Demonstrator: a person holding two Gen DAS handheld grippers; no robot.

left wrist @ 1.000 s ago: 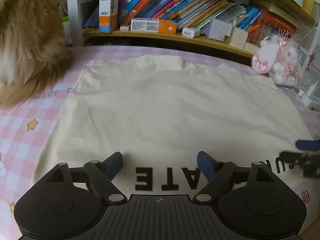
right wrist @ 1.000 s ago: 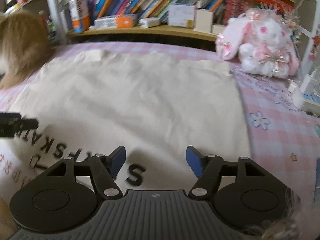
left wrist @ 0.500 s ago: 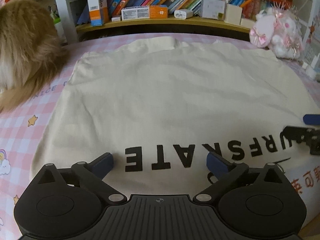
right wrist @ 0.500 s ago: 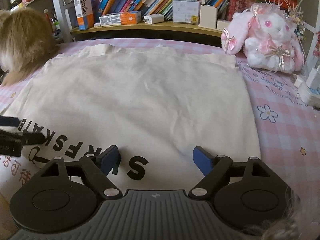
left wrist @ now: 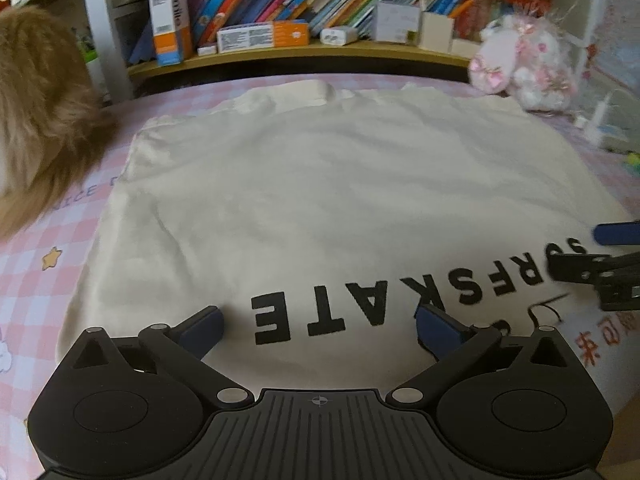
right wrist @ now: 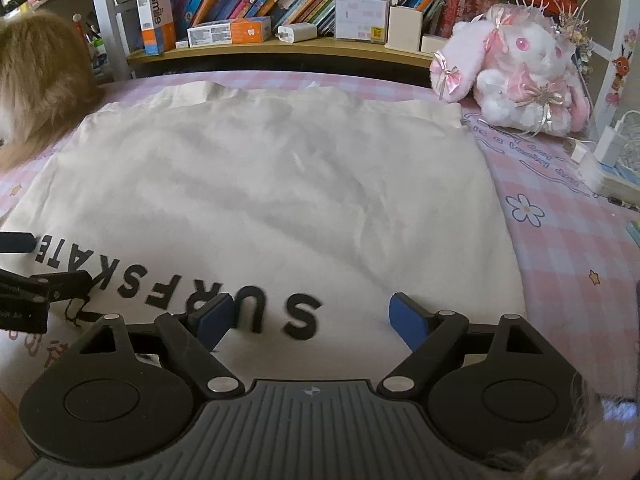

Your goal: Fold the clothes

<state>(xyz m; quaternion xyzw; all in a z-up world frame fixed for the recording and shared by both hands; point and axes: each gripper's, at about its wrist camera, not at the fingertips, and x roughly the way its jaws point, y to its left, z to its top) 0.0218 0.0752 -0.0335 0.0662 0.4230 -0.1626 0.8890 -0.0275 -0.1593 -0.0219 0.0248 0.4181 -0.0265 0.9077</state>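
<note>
The left gripper [left wrist: 318,326] has its jaws spread wide over the near edge of the shirt [left wrist: 320,200], with the letters "ATE" of the print [left wrist: 360,308] showing between its blue pads [left wrist: 200,326]; nothing is pinched, the cloth lies flat under the gap. The right gripper [right wrist: 308,318] is also apart and empty, its jaws spread a little less wide, with the letter "S" lying between its pads [right wrist: 408,320]. Each gripper shows at the edge of the other's view: the right one enters from the right side in the left view, the left one from the left side in the right view, both low over the printed line.

The shirt, cream with black "SURFSKATE" lettering near its near edge, lies spread flat on a pink checked sheet [right wrist: 560,248] with stars and flowers on it. Some red characters show below the print at the near edge. Its far edge is slightly rumpled.

On the far left, touching the sheet just beside the shirt's corner, sits a furry brown animal [left wrist: 36,120]. At the far right is a pink and white plush rabbit [right wrist: 516,76], near the shirt's far right corner. Behind runs a wooden shelf [right wrist: 280,46] packed with books and small boxes. A white charger [right wrist: 604,148] and cable lie on the right
</note>
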